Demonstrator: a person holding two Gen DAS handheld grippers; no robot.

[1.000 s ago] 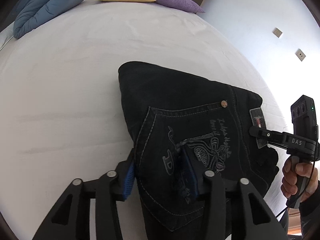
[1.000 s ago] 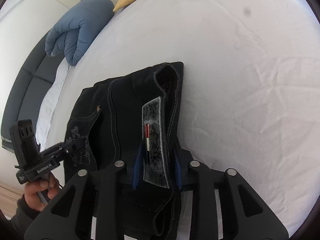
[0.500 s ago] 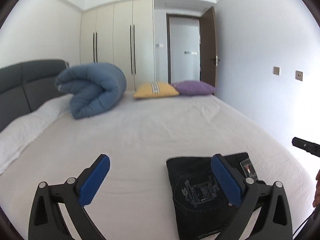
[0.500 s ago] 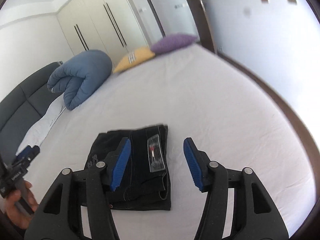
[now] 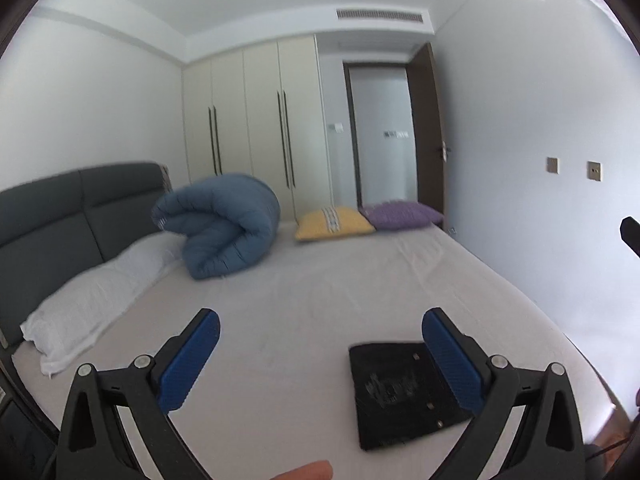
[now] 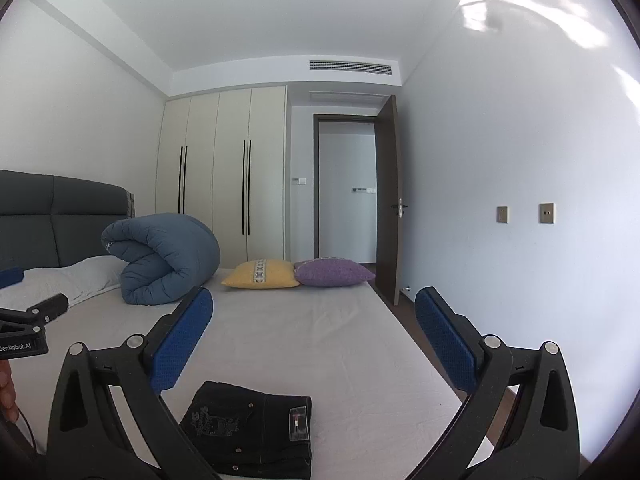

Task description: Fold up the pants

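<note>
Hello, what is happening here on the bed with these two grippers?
A person holds a gripper in each hand and is folding pants. The black pants lie folded into a compact rectangle on the white bed. The left gripper and right gripper are both open, raised above the bed, and hold nothing. The fold looks finished.

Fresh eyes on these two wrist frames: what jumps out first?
The folded black pants lie flat on the white bed near its foot, apart from both tools. The left gripper and right gripper fill each foreground, blue pads wide open and holding nothing. Farther up the bed, a rolled blue duvet sits beside a yellow cushion and a purple cushion.
</note>
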